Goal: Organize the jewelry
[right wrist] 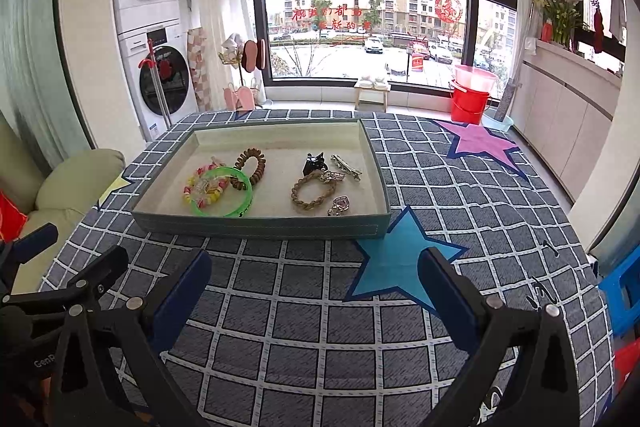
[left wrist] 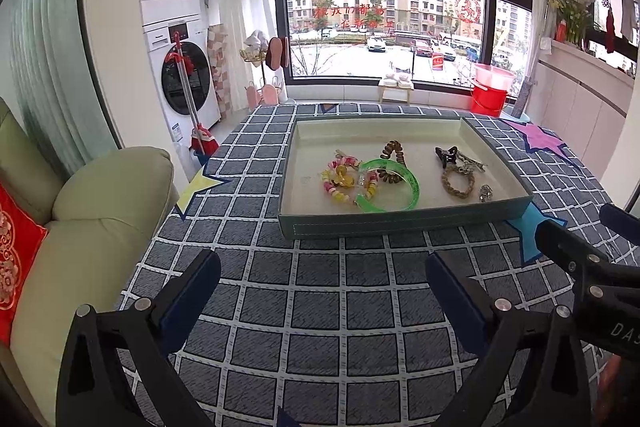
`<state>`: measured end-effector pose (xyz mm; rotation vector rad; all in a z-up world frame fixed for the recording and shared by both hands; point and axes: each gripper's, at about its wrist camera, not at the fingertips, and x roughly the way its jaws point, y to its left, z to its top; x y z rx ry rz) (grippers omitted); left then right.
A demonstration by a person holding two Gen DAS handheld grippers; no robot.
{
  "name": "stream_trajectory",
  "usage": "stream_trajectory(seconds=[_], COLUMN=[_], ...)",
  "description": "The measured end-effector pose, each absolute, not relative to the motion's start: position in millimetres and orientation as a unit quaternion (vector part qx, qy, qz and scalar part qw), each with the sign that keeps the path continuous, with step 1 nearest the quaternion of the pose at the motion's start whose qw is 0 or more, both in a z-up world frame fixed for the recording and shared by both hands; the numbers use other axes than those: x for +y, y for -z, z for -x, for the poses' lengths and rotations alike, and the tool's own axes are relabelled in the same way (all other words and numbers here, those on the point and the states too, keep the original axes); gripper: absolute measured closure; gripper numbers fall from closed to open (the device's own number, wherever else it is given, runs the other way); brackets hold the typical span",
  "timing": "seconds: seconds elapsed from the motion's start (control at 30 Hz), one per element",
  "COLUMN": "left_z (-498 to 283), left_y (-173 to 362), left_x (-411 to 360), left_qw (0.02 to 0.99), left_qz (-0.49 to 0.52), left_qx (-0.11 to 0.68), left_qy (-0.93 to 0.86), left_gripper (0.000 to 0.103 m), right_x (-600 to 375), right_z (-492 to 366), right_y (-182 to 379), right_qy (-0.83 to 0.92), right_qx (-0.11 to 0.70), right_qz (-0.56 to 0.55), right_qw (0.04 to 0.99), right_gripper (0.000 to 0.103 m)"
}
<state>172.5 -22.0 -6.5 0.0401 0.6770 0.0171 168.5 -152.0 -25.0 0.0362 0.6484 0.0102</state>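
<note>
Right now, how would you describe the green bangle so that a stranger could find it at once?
Look at the shallow tray on the checked tablecloth. In its left half lies a heap of bracelets. The green bangle is the clear, bright green ring nearest the front wall, smooth and rigid, unlike the beaded bracelet and the brown coil hair tie it overlaps.

White letters "DAS" are read, cut off at the frame edge, on the right gripper (left wrist: pixel 618 329) body in the left view. "GenR", likewise cut off, is read on the left gripper (right wrist: pixel 40 363) body. Red Chinese writing is seen on the window (right wrist: pixel 332 17), too blurred to be read with certainty.
</note>
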Motion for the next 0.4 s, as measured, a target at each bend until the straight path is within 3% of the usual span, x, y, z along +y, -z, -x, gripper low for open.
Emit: stream_trajectory(seconds=[0.4], left_z=[-171.2], left_y=[3.1], left_x=[-21.6], left_qw=[0.945], left_qz=[-0.019], left_qx=[0.327], left_qy=[-0.009], left_gripper=[0.0], right_x=[-152.1], right_z=[-168.2], right_y=[24.8], right_qy=[-0.005], right_qx=[0.319], right_qz=[-0.018], right_qw=[0.948], right_gripper=[0.0])
